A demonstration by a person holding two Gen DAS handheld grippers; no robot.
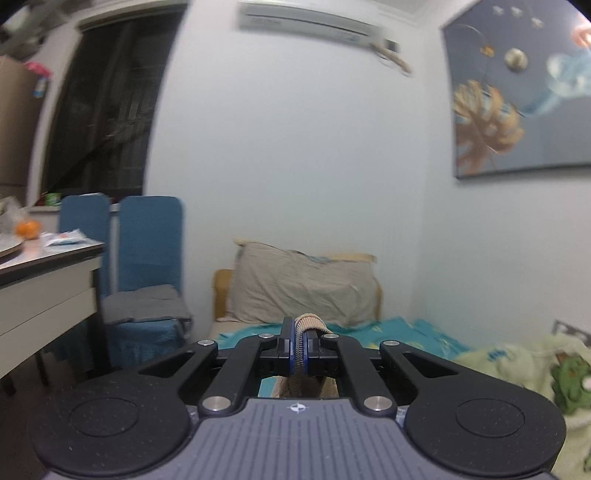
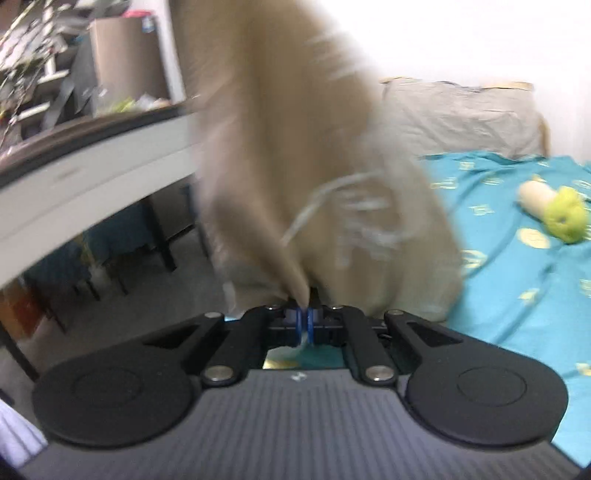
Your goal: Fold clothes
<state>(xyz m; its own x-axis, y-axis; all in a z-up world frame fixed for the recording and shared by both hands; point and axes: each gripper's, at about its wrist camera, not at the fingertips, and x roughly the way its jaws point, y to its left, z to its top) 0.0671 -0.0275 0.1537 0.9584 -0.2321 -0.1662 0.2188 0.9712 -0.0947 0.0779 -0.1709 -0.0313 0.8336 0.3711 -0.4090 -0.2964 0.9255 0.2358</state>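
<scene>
Both views are lit by soft, even indoor light with a cool cast; the window (image 1: 107, 107) in the upper left of the left view is dark. Fisheye bending curves the counter (image 2: 92, 158) and the picture frame (image 1: 517, 92) near the edges. Motion blur smears the beige garment (image 2: 295, 147) in the right view, and the air conditioner (image 1: 314, 26) is slightly streaked.

Right gripper (image 2: 305, 320) clamped on a fold of tan garment (image 2: 295, 147), blurred, hanging up and ahead. Teal sheet (image 2: 517, 266) at right, with pillow (image 2: 465, 114) behind and green-tipped toy (image 2: 554, 210) lying on it. Desk (image 2: 92, 177) at left.
</scene>
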